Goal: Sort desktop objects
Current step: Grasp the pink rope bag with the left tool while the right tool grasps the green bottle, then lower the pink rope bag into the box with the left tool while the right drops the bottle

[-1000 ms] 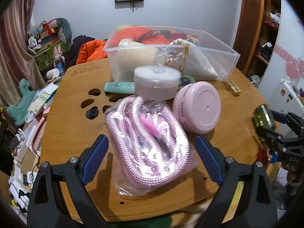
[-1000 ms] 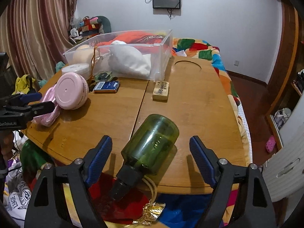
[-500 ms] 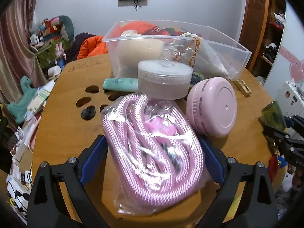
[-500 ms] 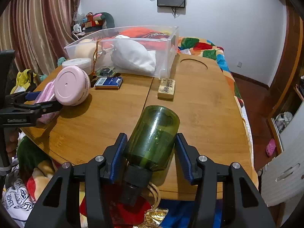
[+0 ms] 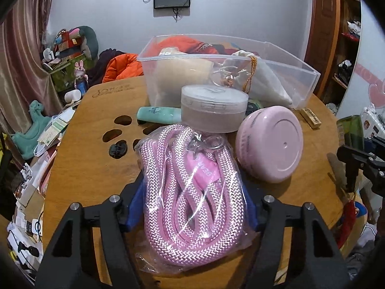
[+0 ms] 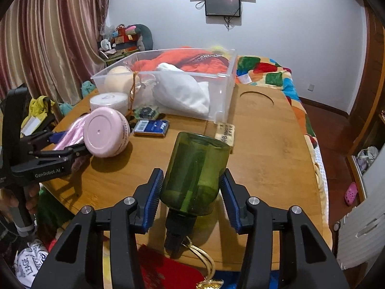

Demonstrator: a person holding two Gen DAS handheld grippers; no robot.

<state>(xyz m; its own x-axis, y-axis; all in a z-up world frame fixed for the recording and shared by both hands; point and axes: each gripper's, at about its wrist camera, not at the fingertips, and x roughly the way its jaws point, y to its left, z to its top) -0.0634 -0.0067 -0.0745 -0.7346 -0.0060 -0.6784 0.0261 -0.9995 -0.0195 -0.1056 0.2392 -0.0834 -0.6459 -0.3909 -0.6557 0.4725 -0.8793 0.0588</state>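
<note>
My left gripper [image 5: 192,207] is shut on a clear bag of pink braided rope [image 5: 192,192], its blue pads pressed on both sides; it also shows in the right wrist view [image 6: 69,144]. My right gripper [image 6: 192,192] is shut on a green glass bottle [image 6: 195,168], base forward and black cap toward me, lifted off the wooden table [image 6: 264,159]. A clear plastic bin [image 5: 300,77] stands at the back, holding a white cloth bag [image 6: 182,94] and a beige round thing [image 6: 120,79].
A pink round case [image 5: 272,144] lies right of the rope, a translucent round box [image 5: 214,108] and a mint tube [image 5: 156,115] behind it. A black hair clip [image 5: 118,149], a blue card box [image 6: 151,127] and a wooden block [image 6: 226,134] lie on the table.
Both grippers closed: the left on the bag of rope, the right on the green bottle. The bottle has been lifted from the table edge and both views have moved forward.
</note>
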